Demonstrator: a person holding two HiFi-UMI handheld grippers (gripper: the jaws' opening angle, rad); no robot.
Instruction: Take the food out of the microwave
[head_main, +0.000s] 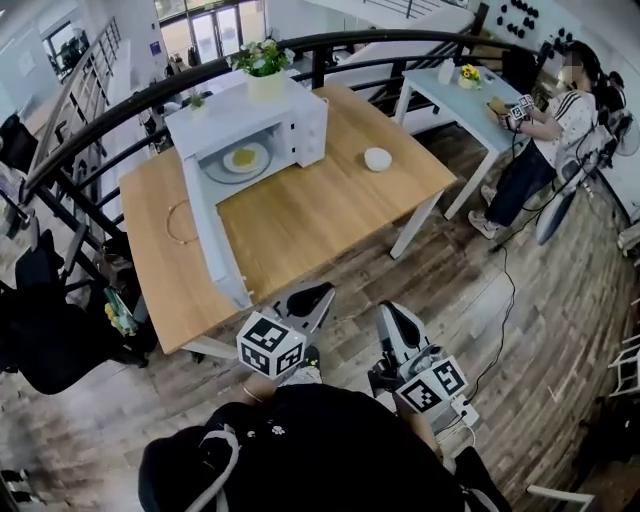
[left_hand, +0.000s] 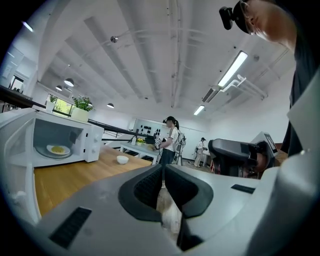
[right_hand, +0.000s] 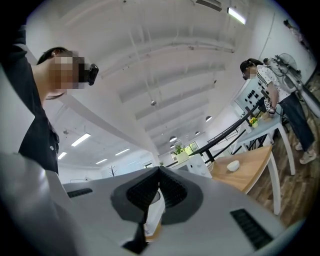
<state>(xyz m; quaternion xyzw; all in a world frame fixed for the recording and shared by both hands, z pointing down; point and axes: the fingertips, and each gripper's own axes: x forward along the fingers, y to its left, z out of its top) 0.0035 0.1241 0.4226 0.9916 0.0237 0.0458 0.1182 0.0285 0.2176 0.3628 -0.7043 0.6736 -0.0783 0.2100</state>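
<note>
A person is standing a little back from a wooden tabletop, holding a hand-held gripper in each hand, low in front of the body. The left hand-held gripper and the right hand-held gripper are both closed on nothing, with their jaws pressed together, and neither is touching anything.

The task looks barely begun. The white microwave is standing with its door swung wide open toward the person. The plate of yellow food is sitting inside on the turntable, well apart from both grippers. Reaching in, gripping the plate and lifting it out are all remaining.

The open door is jutting across the tabletop toward its near edge, bounding the approach on the left. A potted plant is sitting on top of the microwave, and a small white bowl is resting to its right. A second person is working at a separate pale table beyond.
</note>
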